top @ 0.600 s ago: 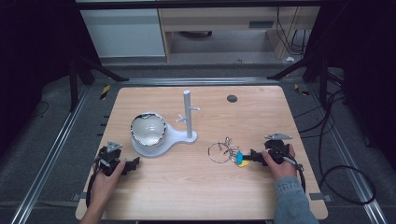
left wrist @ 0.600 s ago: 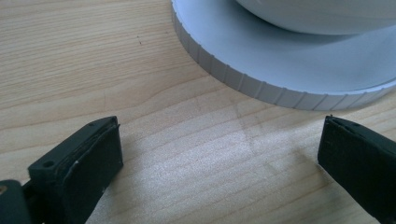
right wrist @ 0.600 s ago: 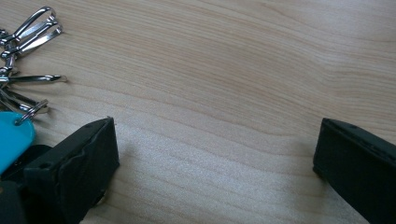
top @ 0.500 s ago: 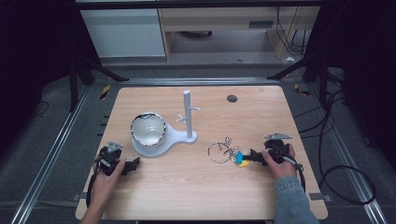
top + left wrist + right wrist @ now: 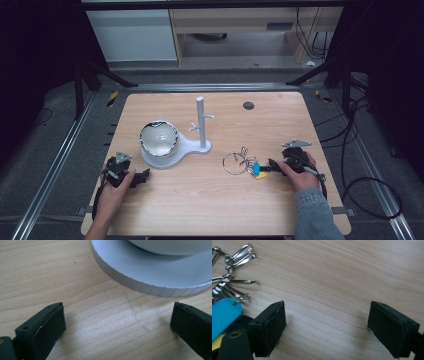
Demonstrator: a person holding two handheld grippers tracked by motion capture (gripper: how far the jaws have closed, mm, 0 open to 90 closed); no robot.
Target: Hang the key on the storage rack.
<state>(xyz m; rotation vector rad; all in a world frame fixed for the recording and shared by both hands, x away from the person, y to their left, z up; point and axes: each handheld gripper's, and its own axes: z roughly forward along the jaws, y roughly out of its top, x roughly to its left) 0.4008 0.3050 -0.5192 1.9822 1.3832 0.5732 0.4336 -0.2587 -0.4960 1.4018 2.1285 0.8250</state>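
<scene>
High view: both forearms enter from the near edge, hands low on the table (image 5: 215, 200). Left tongs (image 5: 141, 177) point toward the white stand (image 5: 172, 150), just beyond them. Right tongs (image 5: 270, 165) point inward at the key bunch (image 5: 242, 161), whose blue tag (image 5: 256, 169) lies right at their tips. Left gripper view: jaws wide, bare wood between, stand base (image 5: 150, 272) just ahead. Right gripper view: jaws wide, nothing between them; keys (image 5: 230, 277) and blue tag (image 5: 223, 313) lie outside the left jaw, beside it.
</scene>
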